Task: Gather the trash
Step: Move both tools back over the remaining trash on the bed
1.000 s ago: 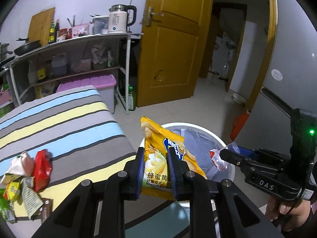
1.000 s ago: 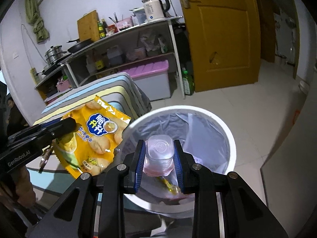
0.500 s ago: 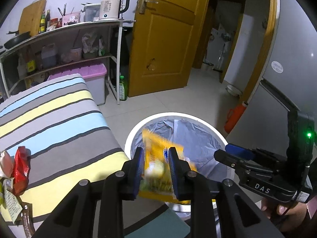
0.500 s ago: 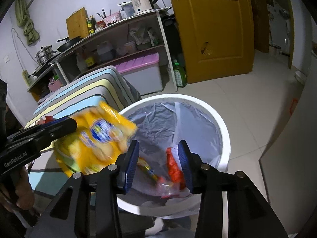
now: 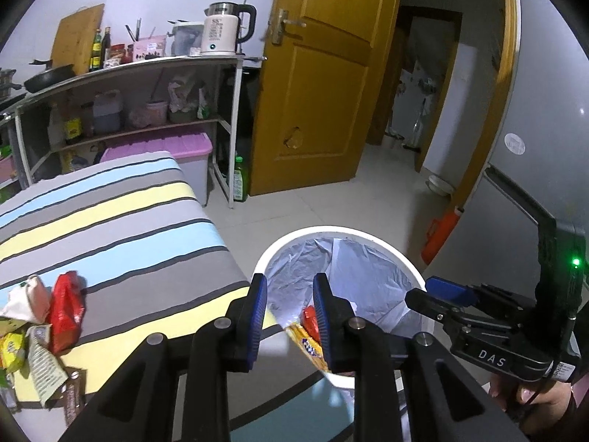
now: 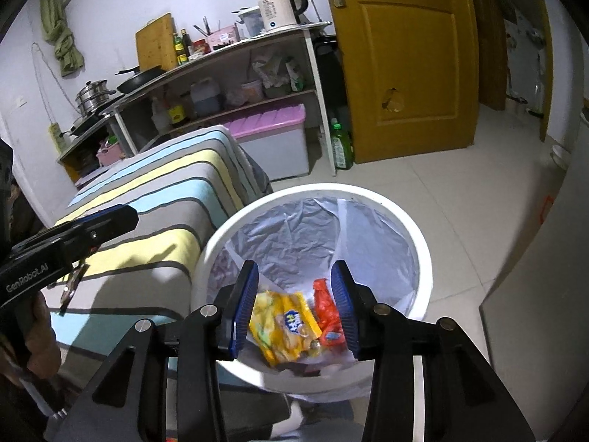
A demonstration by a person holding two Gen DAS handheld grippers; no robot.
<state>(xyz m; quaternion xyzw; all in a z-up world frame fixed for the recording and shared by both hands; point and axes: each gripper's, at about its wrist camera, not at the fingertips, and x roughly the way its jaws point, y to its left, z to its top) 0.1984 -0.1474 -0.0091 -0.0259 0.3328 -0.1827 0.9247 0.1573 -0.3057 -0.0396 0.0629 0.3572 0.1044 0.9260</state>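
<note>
A white trash bin [image 6: 423,258] with a grey liner stands on the floor beside the striped table [image 5: 110,228]. In it lie a yellow chip bag [image 6: 287,324] and a red wrapper [image 6: 325,309]. My right gripper [image 6: 294,305] hangs open over the bin with nothing between its fingers. My left gripper [image 5: 289,313] is open and empty at the bin's near rim [image 5: 331,230], with the chip bag [image 5: 307,346] showing below it. More trash sits on the table's left end: a red wrapper [image 5: 66,309] and several small packets [image 5: 22,331].
A metal shelf [image 5: 147,66] with a kettle [image 5: 224,29] and kitchen goods stands behind the table, a pink-lidded box [image 5: 176,147] under it. A green bottle [image 5: 241,180] stands by the yellow door [image 5: 324,92]. An orange object [image 5: 440,232] lies by the grey wall.
The left gripper let go of the yellow chip bag, which fell into the bin. The right gripper opened and its clear plastic cup dropped out of its jaws.
</note>
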